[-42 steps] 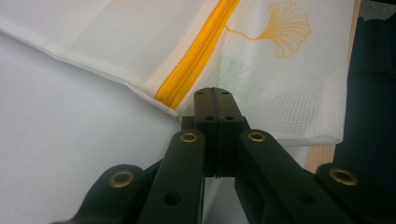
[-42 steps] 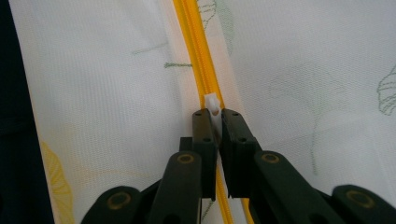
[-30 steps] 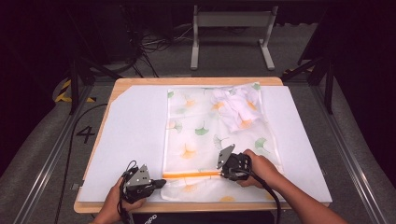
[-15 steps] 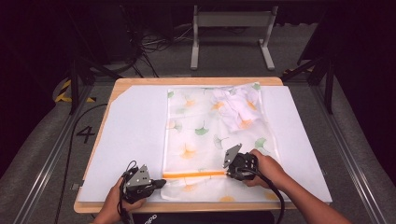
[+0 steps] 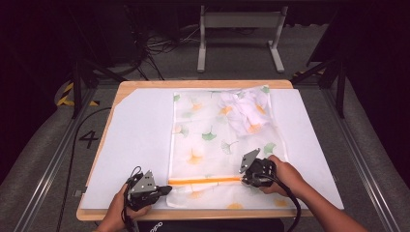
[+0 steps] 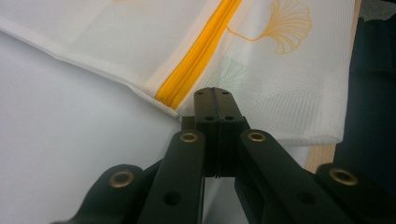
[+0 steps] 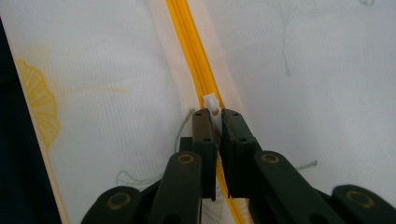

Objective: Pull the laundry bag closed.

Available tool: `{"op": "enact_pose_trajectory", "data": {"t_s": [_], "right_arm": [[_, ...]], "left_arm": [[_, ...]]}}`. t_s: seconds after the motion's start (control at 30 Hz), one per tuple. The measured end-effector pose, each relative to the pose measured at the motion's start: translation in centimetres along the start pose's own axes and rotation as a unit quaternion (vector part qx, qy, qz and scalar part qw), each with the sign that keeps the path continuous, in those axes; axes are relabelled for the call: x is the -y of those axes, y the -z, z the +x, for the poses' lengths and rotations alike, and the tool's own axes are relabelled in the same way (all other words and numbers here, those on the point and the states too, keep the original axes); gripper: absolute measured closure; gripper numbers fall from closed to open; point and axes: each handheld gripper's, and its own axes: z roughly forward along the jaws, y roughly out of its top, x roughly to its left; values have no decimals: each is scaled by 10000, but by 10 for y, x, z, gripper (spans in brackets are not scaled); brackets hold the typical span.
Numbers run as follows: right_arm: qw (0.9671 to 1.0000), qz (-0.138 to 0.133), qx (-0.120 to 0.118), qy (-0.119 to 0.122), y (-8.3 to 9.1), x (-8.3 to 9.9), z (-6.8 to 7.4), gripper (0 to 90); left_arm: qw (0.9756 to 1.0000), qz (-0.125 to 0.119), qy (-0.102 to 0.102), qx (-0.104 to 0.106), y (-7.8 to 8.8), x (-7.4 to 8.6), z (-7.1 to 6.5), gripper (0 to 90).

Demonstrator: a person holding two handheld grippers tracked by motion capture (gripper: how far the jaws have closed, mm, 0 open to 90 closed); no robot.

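Note:
A white mesh laundry bag (image 5: 212, 140) printed with ginkgo leaves lies flat on the table, its orange zipper (image 5: 203, 181) running along the near end. My left gripper (image 5: 164, 190) is shut on the bag's left edge (image 6: 140, 86), right beside the zipper's end (image 6: 168, 95). My right gripper (image 5: 243, 180) sits on the zipper line, shut on the small white zipper pull (image 7: 212, 103), with the orange zipper (image 7: 187, 32) stretching away ahead of it. A crumpled white garment (image 5: 241, 108) shows through the mesh at the bag's far right.
A white mat (image 5: 135, 135) covers the wooden table (image 5: 145, 84). The bag's near edge (image 6: 308, 135) lies close to the table's front edge. A metal stand (image 5: 239, 19) and cables are on the floor beyond the table.
My right gripper has slid to the right along the zipper with the pull, and the orange line now reaches farther right. The left gripper has stayed where it was.

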Motion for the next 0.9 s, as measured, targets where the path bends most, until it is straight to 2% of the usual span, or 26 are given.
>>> {"op": "enact_pose_trajectory", "data": {"t_s": [0.33,0.43,0.9], "right_arm": [[9998,-18,68,-170,7,17,-4,846],[9995,53,148,-261,9,23,-4,847],[9984,182,231,-493,21,51,-13,846]], "left_arm": [[10000,-2,13,1,0,0,0,900],[10000,-12,4,1,0,0,0,900],[10000,-4,27,2,0,0,0,900]]}}
